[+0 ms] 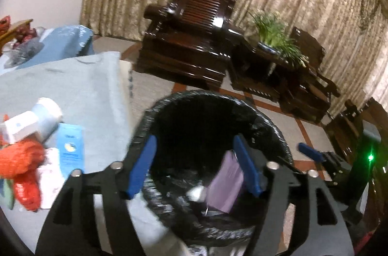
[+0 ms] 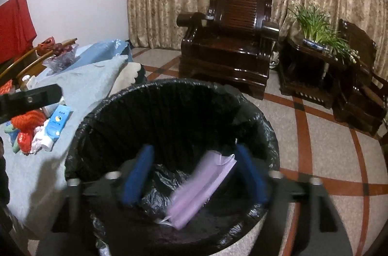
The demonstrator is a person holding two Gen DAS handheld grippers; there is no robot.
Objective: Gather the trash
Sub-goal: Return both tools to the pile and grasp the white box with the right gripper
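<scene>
Purple mask [image 2: 201, 188] lies loose between our right hand-held gripper [image 2: 194, 173]'s wide-open fingers, inside the black-lined bin [image 2: 169, 96]; our left hand-held gripper [image 1: 194, 164] gapes empty above it.

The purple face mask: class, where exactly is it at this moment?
The purple face mask is inside the black-lined trash bin, blurred, between the open fingers of the right gripper; the left wrist view shows it low in the bin's right half.
</scene>
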